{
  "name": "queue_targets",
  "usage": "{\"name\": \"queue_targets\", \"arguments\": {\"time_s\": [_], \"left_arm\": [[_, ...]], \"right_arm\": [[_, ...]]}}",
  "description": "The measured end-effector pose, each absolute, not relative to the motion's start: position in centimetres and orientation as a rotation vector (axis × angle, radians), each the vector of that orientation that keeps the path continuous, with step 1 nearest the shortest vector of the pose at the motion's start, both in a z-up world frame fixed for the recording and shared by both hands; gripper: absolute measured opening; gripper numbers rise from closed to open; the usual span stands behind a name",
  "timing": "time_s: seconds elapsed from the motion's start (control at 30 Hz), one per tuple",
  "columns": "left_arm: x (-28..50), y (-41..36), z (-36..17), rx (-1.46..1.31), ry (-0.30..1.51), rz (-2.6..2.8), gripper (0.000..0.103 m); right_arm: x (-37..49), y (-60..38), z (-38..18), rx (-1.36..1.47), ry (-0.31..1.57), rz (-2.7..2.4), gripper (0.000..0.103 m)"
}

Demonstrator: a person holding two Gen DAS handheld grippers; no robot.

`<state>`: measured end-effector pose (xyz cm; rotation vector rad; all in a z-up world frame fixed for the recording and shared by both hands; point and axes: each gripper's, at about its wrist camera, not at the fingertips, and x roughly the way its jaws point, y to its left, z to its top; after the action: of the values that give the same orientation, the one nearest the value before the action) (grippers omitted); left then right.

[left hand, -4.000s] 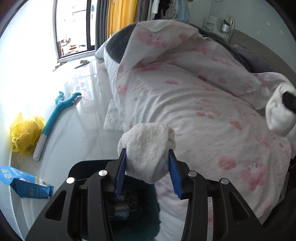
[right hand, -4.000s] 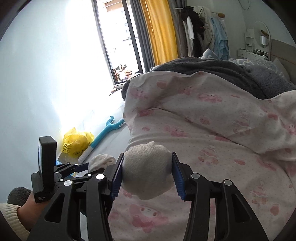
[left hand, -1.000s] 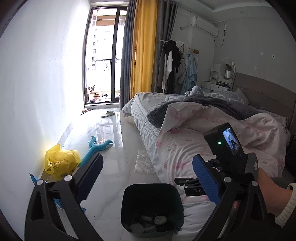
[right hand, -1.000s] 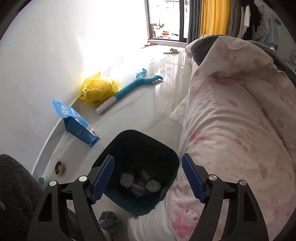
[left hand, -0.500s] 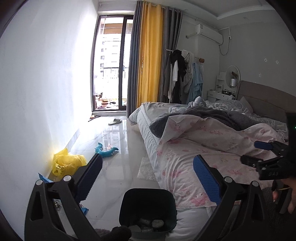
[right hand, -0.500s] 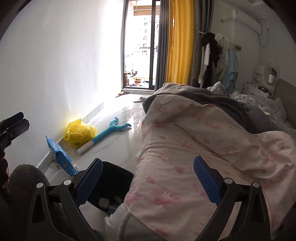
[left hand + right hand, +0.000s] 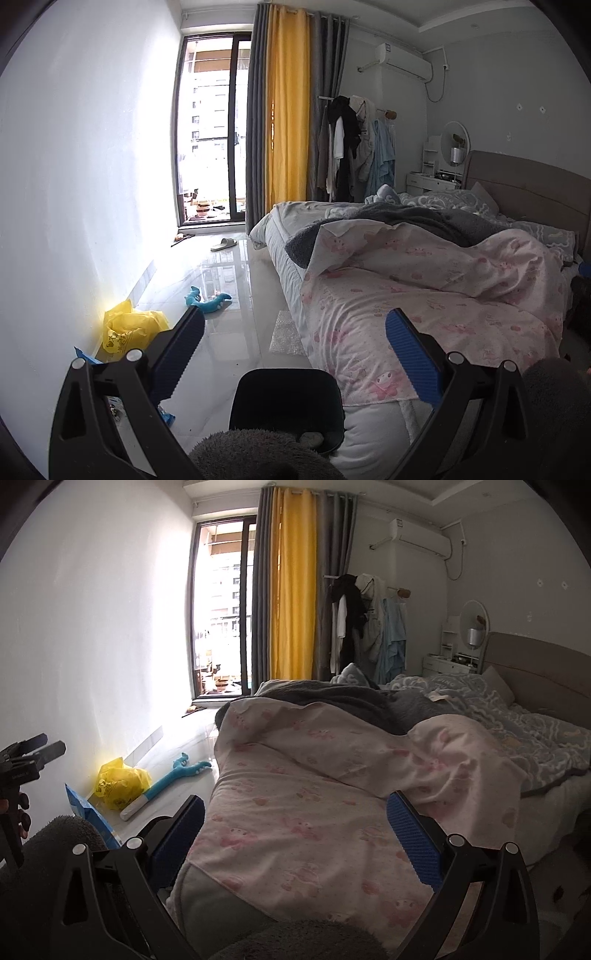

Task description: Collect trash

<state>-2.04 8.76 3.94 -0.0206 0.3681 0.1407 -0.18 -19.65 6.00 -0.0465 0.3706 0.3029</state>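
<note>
While both fingers gape, empty | bin [image 7: 284,398] on glossy floor [image 7: 221,295] by bed [image 7: 424,295]

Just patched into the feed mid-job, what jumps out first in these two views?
The bright yellow curtain beside the balcony door at the back draws the eye first, then the pink-patterned duvet rumpled over the bed on the right. On the floor, a yellow plastic bag sits against the left wall, and the dark trash bin stands at the bed's foot below the open left hand-held gripper.
</note>
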Motion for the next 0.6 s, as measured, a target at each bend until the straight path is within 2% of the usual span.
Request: {"name": "queue_targets", "arguments": {"time_s": [0.27, 0.6], "left_arm": [[-2.3, 7.0, 3.2, -0.01, 0.339, 0.104, 0.1], [-1.7, 7.0, 2.1, -0.017, 0.384, 0.075, 0.1]], "right_arm": [[0.2, -22.1, 3.0, -0.02, 0.401, 0.334, 0.1], [-0.7, -24.8, 2.5, 0.084, 0.365, 0.356, 0.1]]}}
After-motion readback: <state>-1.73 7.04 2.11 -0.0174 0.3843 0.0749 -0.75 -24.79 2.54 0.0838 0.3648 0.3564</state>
